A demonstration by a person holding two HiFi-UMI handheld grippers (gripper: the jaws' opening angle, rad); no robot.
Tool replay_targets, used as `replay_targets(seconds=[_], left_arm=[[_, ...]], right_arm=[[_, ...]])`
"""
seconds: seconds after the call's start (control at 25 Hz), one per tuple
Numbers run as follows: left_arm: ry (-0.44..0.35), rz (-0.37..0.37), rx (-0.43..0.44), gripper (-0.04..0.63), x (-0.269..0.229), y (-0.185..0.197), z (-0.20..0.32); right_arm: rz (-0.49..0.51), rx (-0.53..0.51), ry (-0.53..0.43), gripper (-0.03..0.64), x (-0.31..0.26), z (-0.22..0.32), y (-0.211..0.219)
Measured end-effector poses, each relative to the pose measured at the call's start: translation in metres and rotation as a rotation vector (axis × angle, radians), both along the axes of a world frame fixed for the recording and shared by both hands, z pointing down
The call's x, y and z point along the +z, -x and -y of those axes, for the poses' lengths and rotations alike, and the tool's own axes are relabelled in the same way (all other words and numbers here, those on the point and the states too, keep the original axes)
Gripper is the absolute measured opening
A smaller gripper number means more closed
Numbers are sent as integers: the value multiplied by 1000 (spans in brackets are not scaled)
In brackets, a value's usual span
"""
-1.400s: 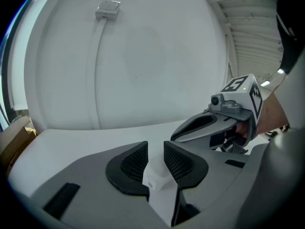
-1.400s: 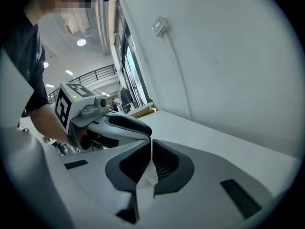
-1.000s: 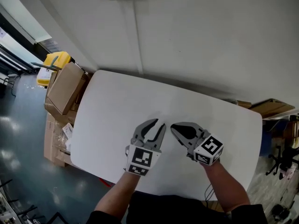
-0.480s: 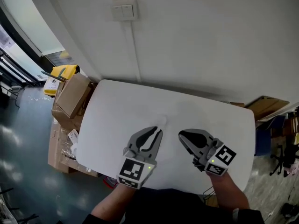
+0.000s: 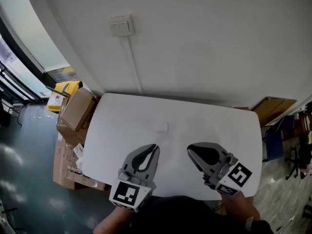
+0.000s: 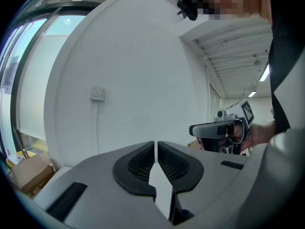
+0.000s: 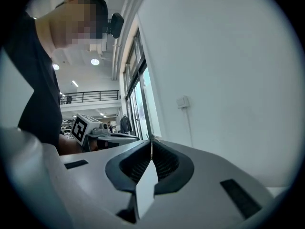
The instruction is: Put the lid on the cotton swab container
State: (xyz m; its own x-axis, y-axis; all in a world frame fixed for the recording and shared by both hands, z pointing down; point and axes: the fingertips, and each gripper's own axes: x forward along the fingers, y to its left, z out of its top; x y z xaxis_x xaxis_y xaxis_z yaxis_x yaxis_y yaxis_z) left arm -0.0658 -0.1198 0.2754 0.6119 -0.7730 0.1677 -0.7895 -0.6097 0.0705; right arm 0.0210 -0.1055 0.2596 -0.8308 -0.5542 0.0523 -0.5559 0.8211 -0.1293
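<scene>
Neither a cotton swab container nor a lid shows clearly; only a faint pale mark (image 5: 162, 126) lies on the white table (image 5: 117, 126), too dim to identify. My left gripper (image 5: 155, 146) hovers over the table's near edge. Its jaws have just been closing, and now only a hairline slit remains, with nothing between them (image 6: 156, 142). My right gripper (image 5: 190, 149) hovers beside it on the right, shut and empty (image 7: 151, 140). Each gripper view looks level at the white wall and catches the other gripper: the right gripper (image 6: 220, 130) and the left gripper (image 7: 97, 128).
Cardboard boxes (image 5: 75, 112) and a yellow item (image 5: 64, 88) stand at the table's left end. More cardboard (image 5: 274, 106) leans at the right end. A wall switch (image 5: 120, 26) with a cable running down is on the white wall behind the table.
Both grippers have risen and drawn back toward the table's near edge. The left jaws went from open to closed. The right jaws stayed closed. More of the wall shows now.
</scene>
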Motion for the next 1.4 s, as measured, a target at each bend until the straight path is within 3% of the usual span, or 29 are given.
replay_targets(seconds=[0.24, 0.6, 0.88, 1.04, 1.4], left_arm=[[-24, 28, -40, 21, -20, -2, -12], [-49, -19, -130, 12, -24, -22, -41], [-33, -2, -124, 12, -27, 14, -56], [-75, 2, -117, 12, -36, 31, -60], [-78, 53, -63, 13, -37, 55, -70]], right_arm=[[-66, -4, -81, 17, -21, -21, 13], [-26, -132, -35, 17, -16, -52, 9], [-24, -87, -20, 17, -24, -61, 20], [-41, -83, -40, 17, -28, -71, 33], [-7, -25, 19, 16, -25, -72, 46]])
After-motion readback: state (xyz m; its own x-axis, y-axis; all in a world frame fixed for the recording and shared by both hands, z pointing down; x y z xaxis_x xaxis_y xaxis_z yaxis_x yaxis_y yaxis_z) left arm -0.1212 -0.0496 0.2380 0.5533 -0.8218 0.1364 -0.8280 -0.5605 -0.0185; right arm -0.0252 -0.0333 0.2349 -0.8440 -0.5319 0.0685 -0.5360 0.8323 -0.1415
